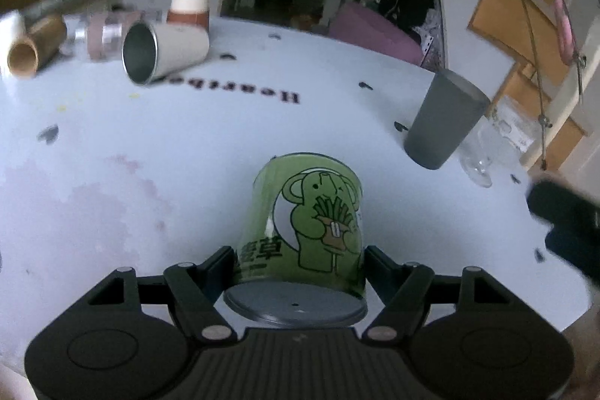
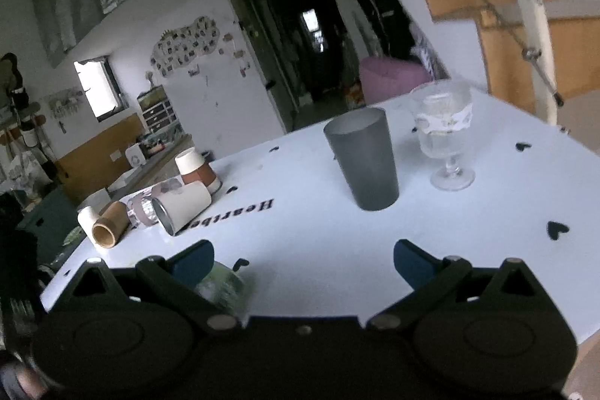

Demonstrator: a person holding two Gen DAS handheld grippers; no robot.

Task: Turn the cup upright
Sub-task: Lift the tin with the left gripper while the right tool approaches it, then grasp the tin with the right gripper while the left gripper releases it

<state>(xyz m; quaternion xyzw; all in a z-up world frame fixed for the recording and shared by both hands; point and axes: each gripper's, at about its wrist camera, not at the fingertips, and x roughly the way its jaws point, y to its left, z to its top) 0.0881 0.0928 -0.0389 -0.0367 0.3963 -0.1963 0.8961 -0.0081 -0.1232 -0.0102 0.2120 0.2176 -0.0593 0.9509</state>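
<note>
Between left gripper (image 1: 299, 261) jaws: green cup (image 1: 303, 227) with cartoon elephant print, jaws closed on its sides, grey lid end toward camera, base pointing away. Beyond, on white counter (image 1: 187, 145): grey tumbler (image 1: 444, 119) upright, stemmed glass (image 1: 483, 152) just beside it. Far left cluster: steel-lined cup (image 1: 165, 49) on its side, cardboard tube (image 1: 32, 49), brown-and-cream paper cup (image 1: 187, 6). Right gripper (image 2: 303, 259) held above counter, jaws wide apart, nothing between. Counter marked with black hearts and lettering. Room behind: dark doorway (image 2: 303, 51), pink seat (image 2: 390, 77), wooden stairs (image 2: 525, 36).
</note>
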